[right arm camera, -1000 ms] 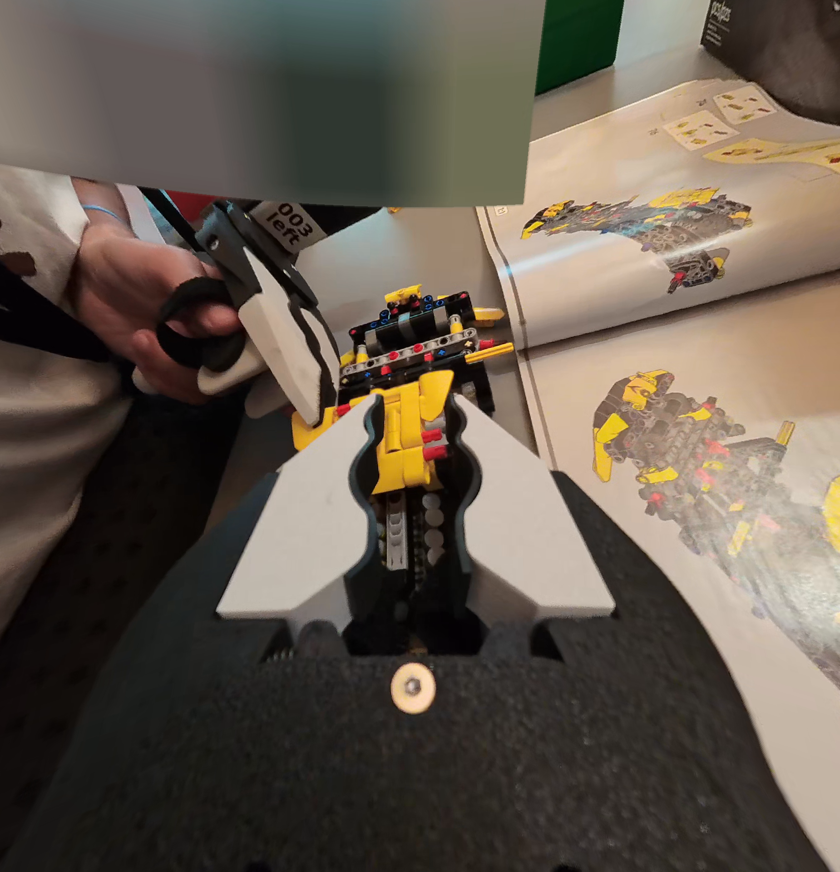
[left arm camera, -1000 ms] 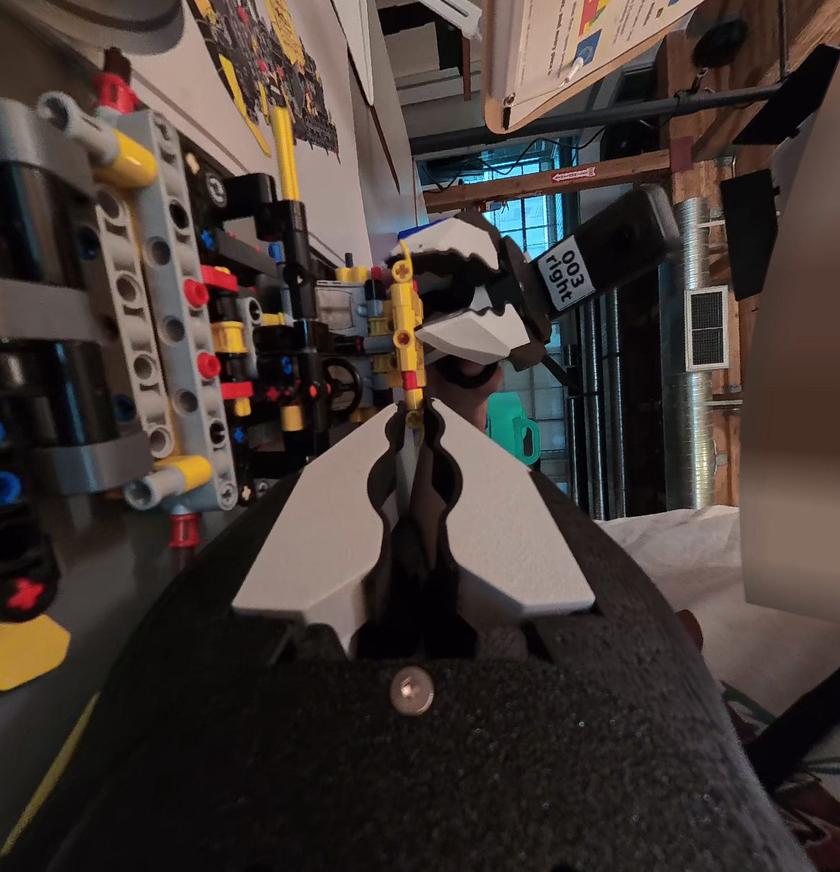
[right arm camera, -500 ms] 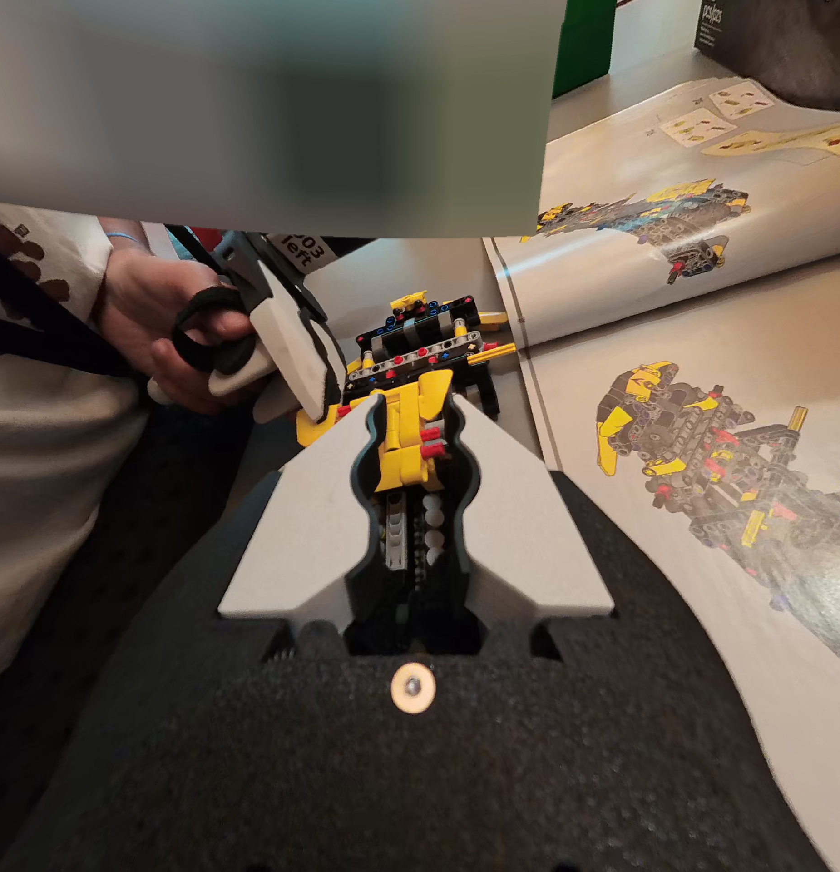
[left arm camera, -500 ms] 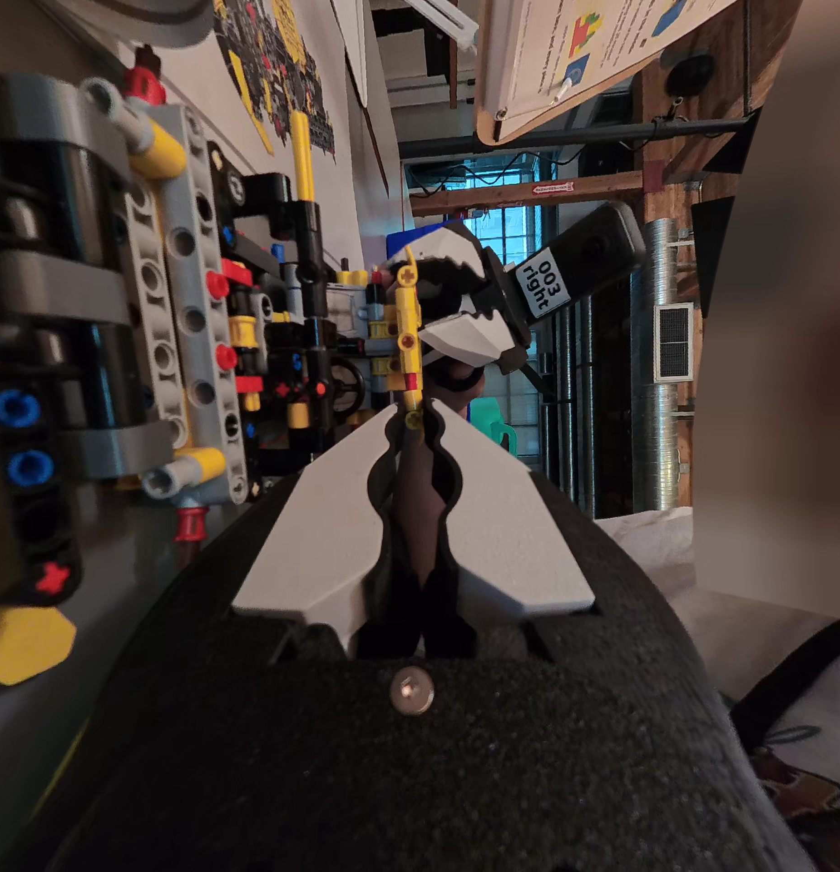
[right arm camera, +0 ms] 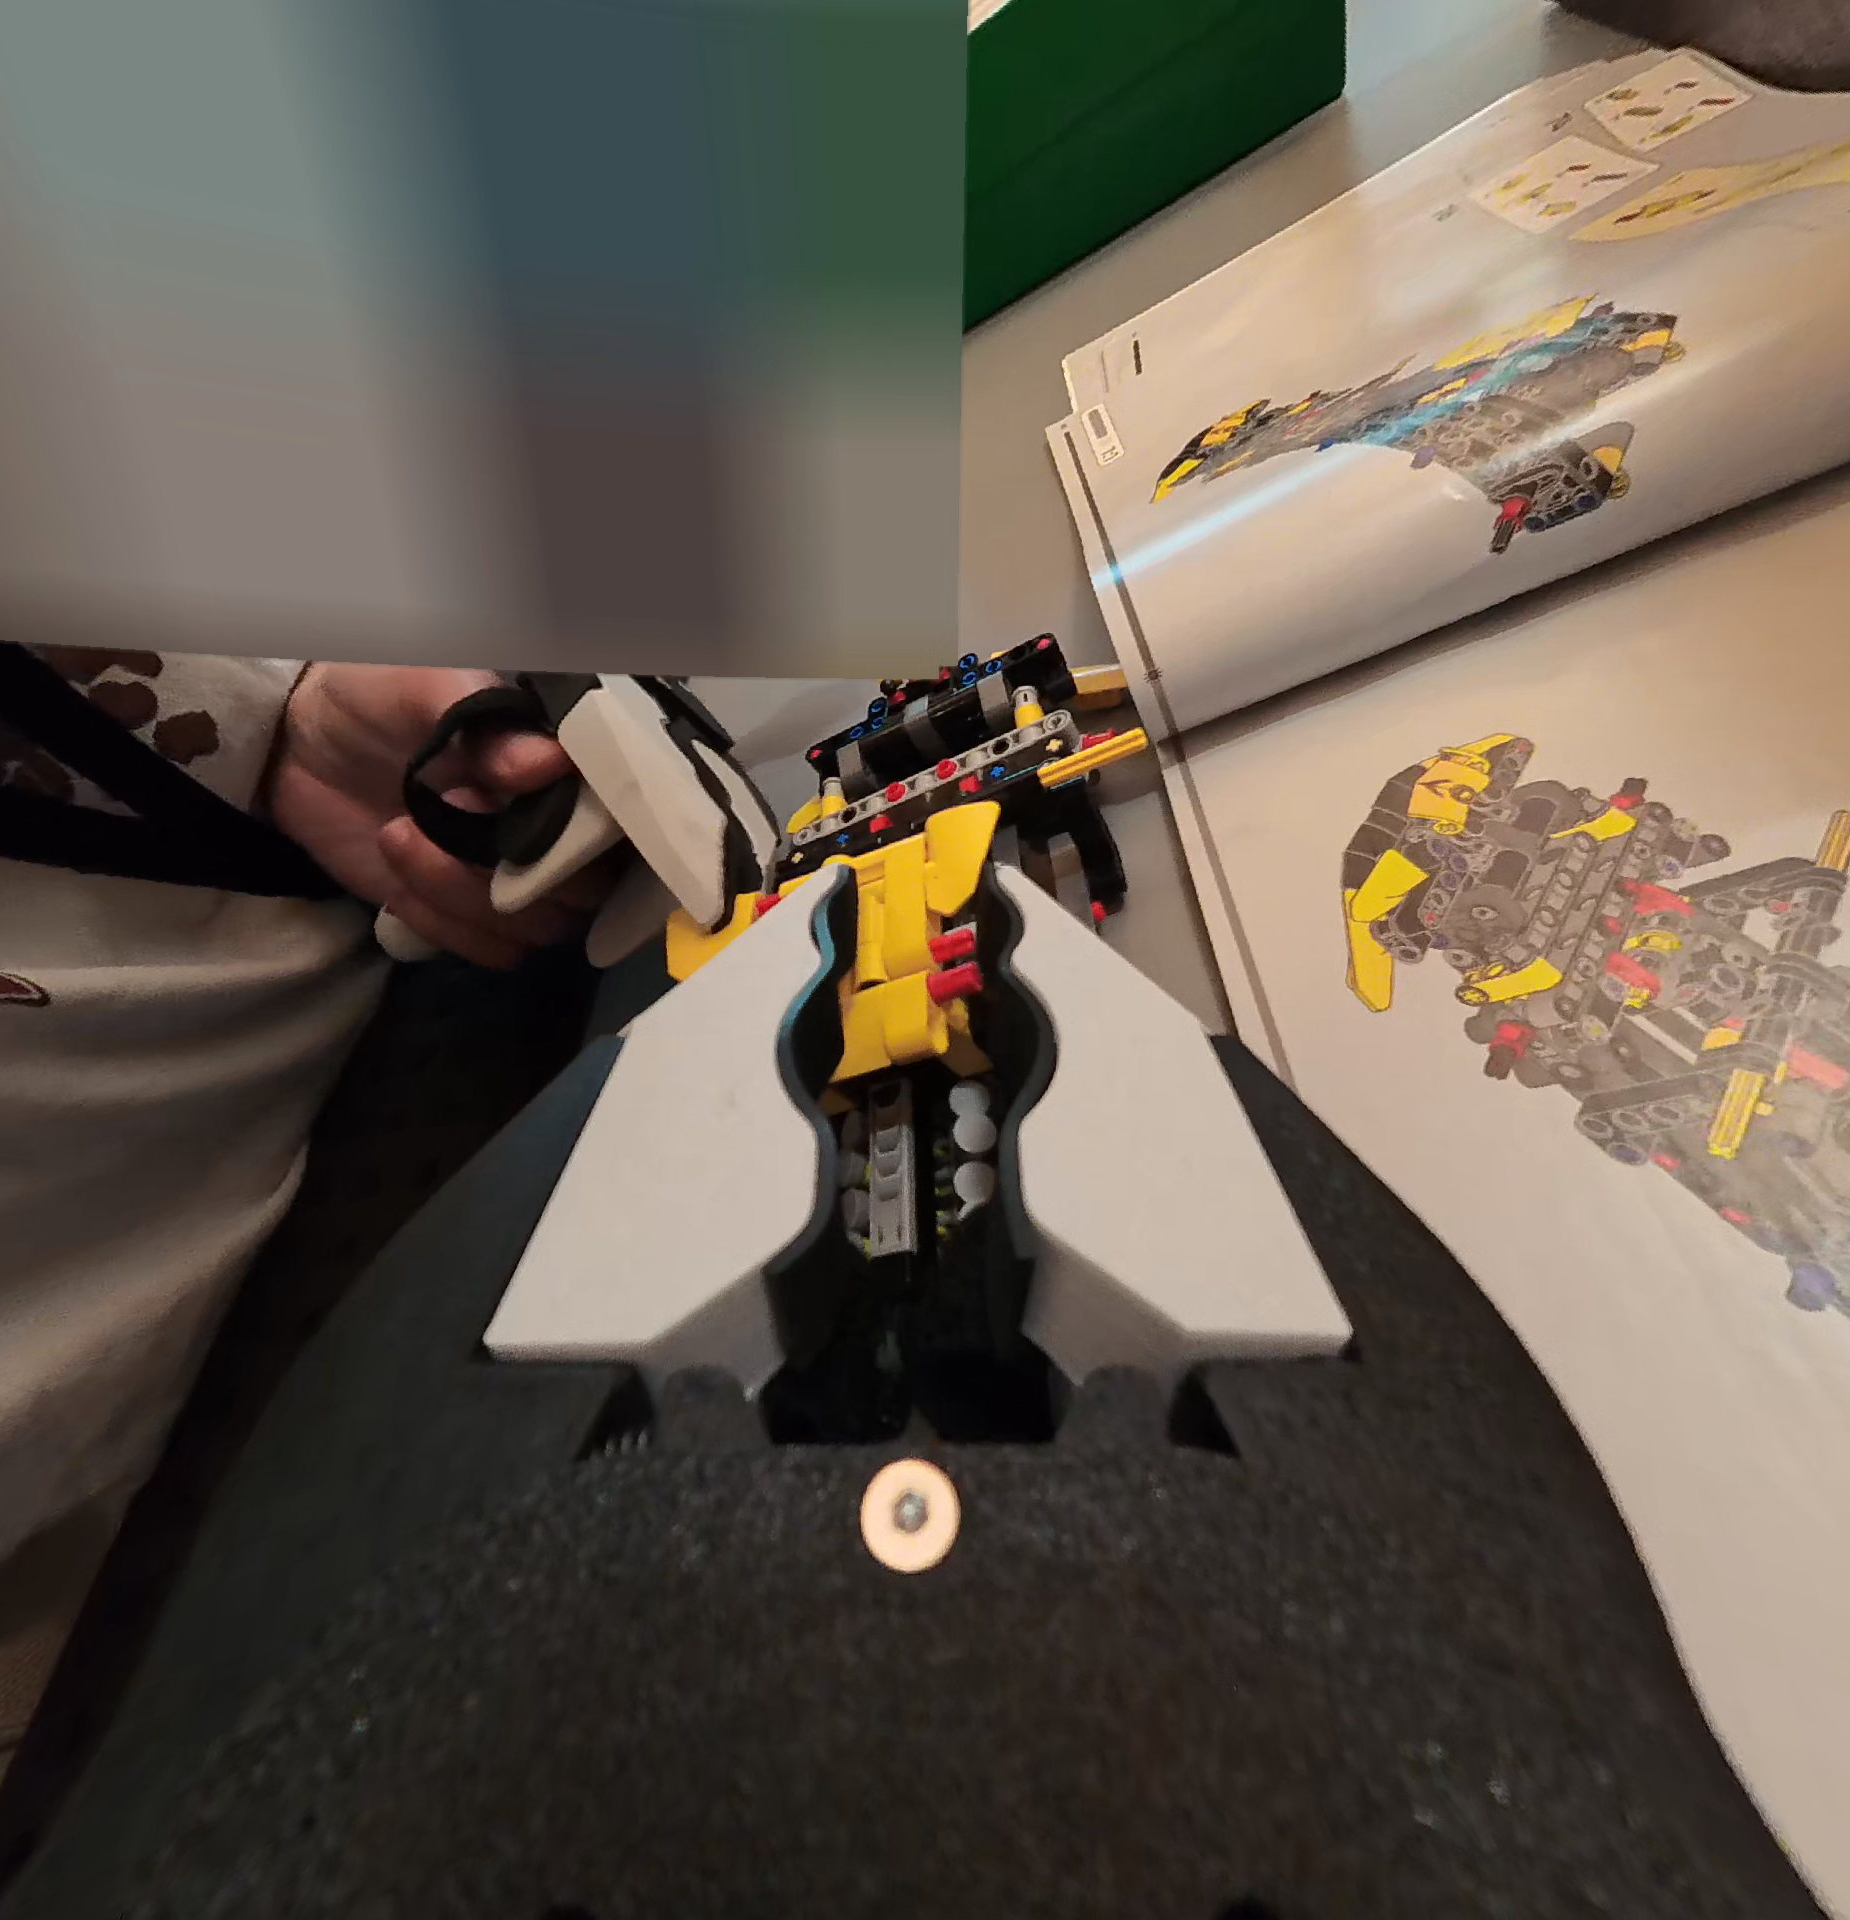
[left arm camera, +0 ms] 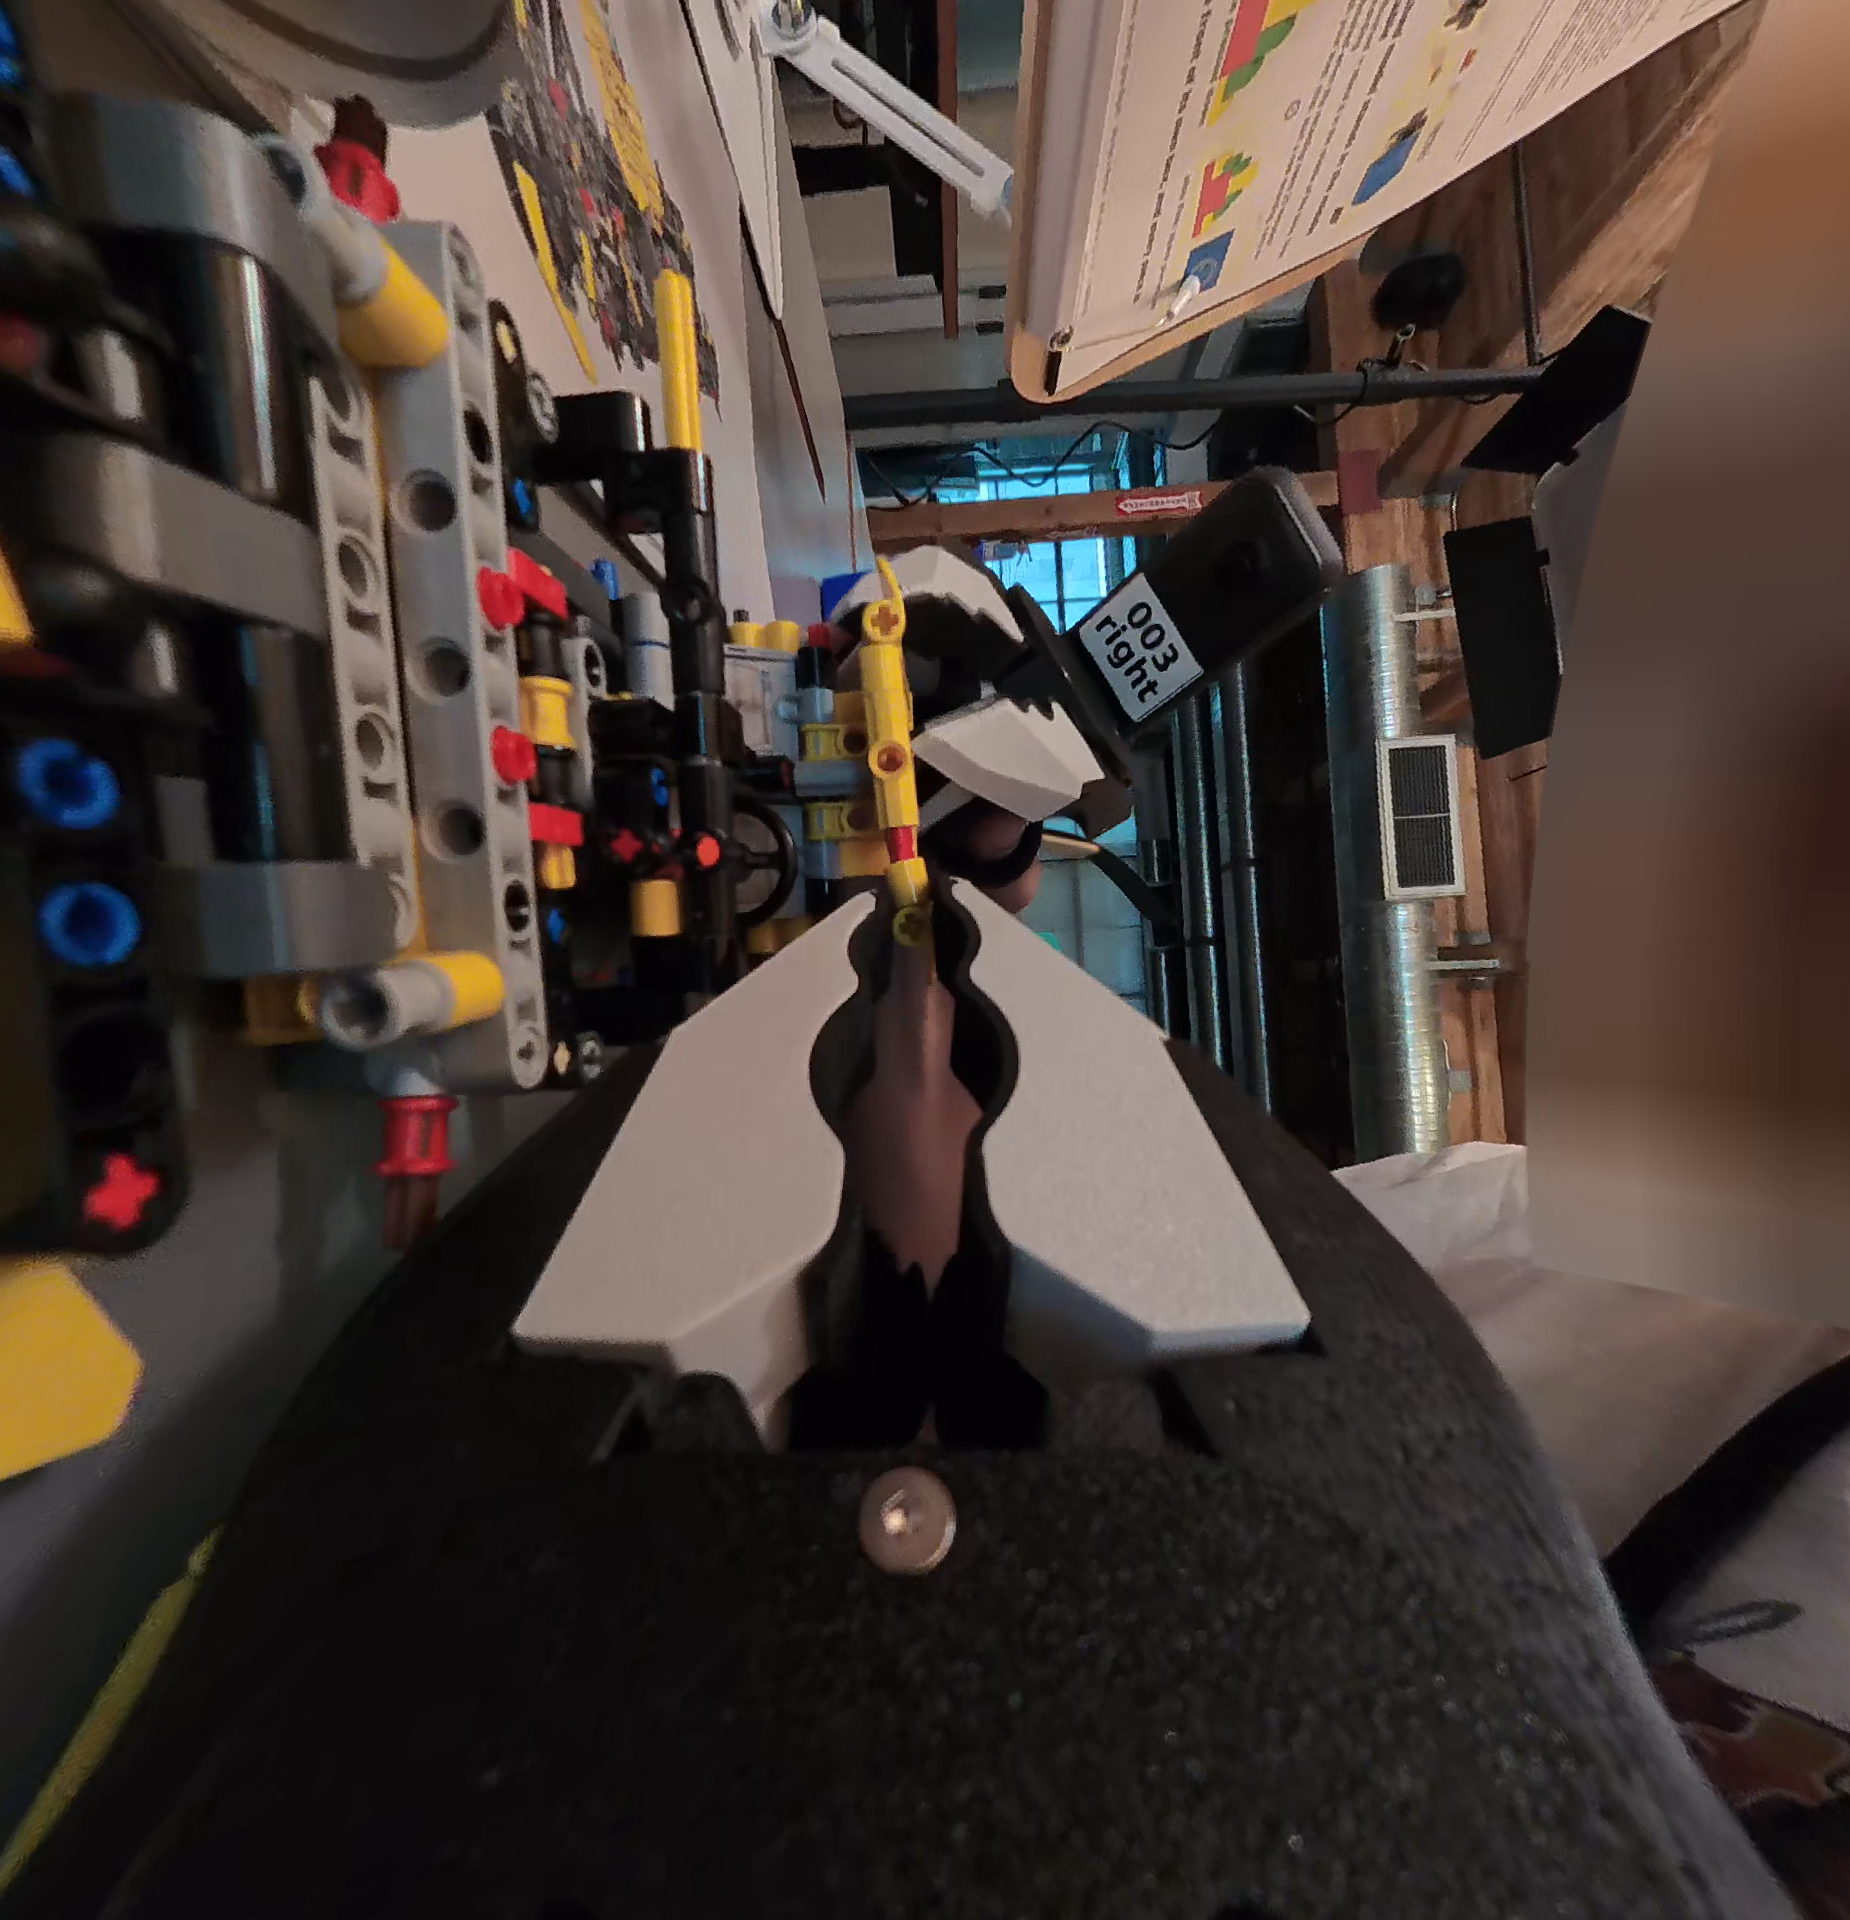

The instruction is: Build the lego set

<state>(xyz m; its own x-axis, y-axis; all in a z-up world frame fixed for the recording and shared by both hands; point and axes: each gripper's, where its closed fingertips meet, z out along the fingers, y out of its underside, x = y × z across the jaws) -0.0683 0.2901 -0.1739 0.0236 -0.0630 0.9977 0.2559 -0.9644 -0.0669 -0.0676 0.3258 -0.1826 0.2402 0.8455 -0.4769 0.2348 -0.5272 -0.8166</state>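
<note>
The model (right arm camera: 962, 769) rests on the table beside the manual (right arm camera: 1523, 831). The right gripper (right arm camera: 916, 904) clamps the model's yellow end to steady it. The left gripper (left arm camera: 916, 920) pinches a yellow connector (left arm camera: 908, 914) there, likely for seating.

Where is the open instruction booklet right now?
In the right wrist view, the instruction booklet lies open on the grey table, right of the lego model and the right claw.

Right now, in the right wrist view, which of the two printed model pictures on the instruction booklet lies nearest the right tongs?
The lower picture, on the flat page beside the right tongs. The other picture sits farther off on the curled upper page, toward the green box.
</note>
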